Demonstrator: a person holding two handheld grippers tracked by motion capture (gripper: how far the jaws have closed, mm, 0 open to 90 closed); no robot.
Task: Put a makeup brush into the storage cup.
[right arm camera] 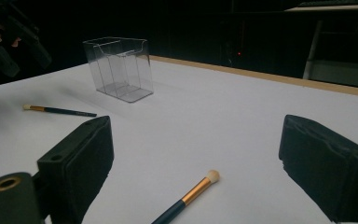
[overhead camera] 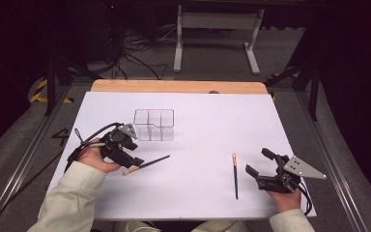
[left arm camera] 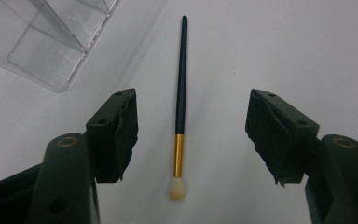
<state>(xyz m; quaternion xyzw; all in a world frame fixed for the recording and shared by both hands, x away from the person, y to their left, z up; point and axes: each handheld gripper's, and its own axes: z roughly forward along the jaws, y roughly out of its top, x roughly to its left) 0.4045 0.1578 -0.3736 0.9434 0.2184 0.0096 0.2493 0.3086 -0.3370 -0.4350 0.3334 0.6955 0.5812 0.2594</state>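
L gripper [left arm camera: 186, 135] sits over the left brush [left arm camera: 180, 112], jaws apart w/ the brush lying between them, pads not touching it yet. Brush is flat on the table [overhead camera: 198, 140], tuft end toward the gripper, just beside the clear box [overhead camera: 153, 124]. R gripper [right arm camera: 196, 172] is wide open too, nothing held; the right brush [right arm camera: 186, 198] lies on the table btw its jaws, well apart from the box.

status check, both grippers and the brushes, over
Left gripper open, jaws either side of the left black-handled, gold-ferruled brush, not touching. Right gripper open above the second such brush. Clear plastic organiser unobstructed.
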